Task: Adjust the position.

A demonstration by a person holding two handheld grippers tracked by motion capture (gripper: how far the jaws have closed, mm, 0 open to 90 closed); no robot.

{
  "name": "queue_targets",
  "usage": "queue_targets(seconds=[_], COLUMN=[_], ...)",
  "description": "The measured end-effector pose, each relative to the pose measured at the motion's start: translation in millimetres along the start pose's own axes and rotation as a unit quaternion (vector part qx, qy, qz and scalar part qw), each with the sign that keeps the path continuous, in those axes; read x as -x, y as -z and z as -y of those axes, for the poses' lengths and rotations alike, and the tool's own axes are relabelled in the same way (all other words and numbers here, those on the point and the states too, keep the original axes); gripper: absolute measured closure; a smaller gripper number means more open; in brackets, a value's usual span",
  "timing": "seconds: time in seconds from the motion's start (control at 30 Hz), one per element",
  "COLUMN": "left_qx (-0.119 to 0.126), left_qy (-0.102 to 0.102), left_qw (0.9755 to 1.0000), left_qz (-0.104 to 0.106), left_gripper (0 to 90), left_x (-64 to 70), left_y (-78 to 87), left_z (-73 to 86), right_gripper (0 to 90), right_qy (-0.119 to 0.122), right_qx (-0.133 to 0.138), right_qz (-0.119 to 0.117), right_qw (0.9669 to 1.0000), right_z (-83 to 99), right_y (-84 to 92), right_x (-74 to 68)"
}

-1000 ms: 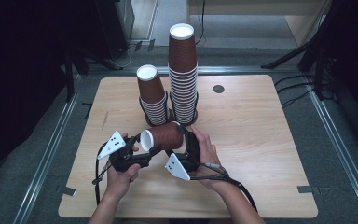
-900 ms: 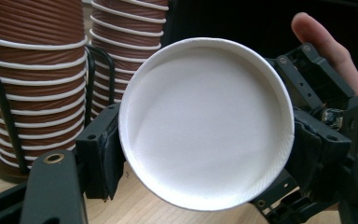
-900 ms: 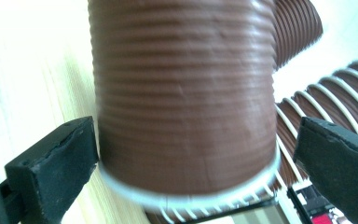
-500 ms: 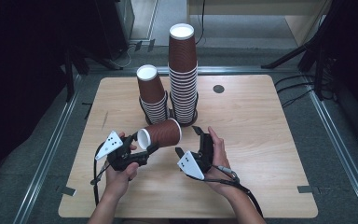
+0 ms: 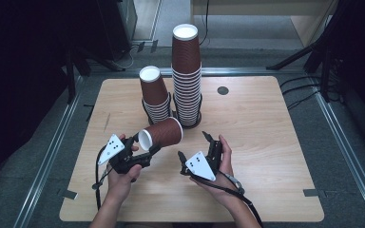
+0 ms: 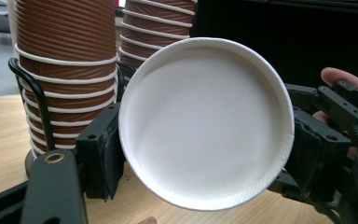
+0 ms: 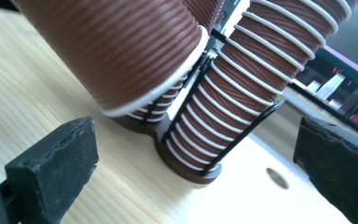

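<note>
Brown paper cup point(image 5: 160, 134) lies sideways above near-left surface point(image 5: 266, 142), clamped at its base by left tool point(image 5: 145, 153); right tool point(image 5: 195, 145) released, empty. Light, crushable; grip ribbed wall gently.

A light wooden surface point(image 5: 275, 156) carries two wire-racked stacks of brown cups point(image 5: 154, 102) at upper centre of the frame.
</note>
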State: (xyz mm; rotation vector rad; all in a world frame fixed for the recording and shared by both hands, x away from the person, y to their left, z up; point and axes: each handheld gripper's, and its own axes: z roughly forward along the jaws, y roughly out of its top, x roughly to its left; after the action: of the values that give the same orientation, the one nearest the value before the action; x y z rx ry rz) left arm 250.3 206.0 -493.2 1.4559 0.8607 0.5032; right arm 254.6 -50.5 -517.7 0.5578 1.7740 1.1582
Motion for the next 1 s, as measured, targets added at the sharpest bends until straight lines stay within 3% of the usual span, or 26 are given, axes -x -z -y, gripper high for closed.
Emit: queue_targets(seconds=[0.2, 0.33, 0.43, 0.5, 0.6, 0.83, 1.0], left_qx=[0.008, 0.014, 0.015, 0.016, 0.018, 0.019, 0.02], left_qy=[-0.003, -0.004, -0.006, -0.007, -0.006, -0.01, -0.014], left_qw=[0.9999, 0.9999, 0.9998, 0.9998, 0.9998, 0.9997, 0.9996], left_qz=[-0.006, -0.006, -0.007, -0.008, -0.01, -0.012, -0.017], left_gripper=[23.3, 23.3, 23.3, 23.3, 23.3, 23.3, 23.3], left_x=[0.0, 0.0, 0.0, -0.2, -0.4, 0.9, 1.2], left_y=[-0.6, -0.2, 0.0, 0.2, 0.4, 0.1, 1.1], left_z=[1.8, 2.2, 2.7, 2.8, 2.9, 3.4, 3.2], right_gripper=[0.5, 0.8, 1.4, 4.1, 6.1, 6.7, 7.0], right_qy=[-0.06, -0.117, -0.136, -0.158, -0.199, -0.225, -0.255], right_qx=[-0.013, -0.012, -0.011, -0.009, -0.012, -0.013, -0.015], right_qz=[0.016, 0.013, 0.018, 0.016, 0.015, 0.013, 0.006], right_qw=[0.998, 0.993, 0.9905, 0.9873, 0.9798, 0.9741, 0.9668], right_z=[-6.2, -11.3, -13.3, -13.6, -14.0, -14.0, -16.7], right_y=[2.2, 3.9, 3.9, 3.9, 4.4, 5.1, 5.4], right_x=[-6.5, -8.1, -7.7, -6.1, -3.3, -3.2, -3.7])
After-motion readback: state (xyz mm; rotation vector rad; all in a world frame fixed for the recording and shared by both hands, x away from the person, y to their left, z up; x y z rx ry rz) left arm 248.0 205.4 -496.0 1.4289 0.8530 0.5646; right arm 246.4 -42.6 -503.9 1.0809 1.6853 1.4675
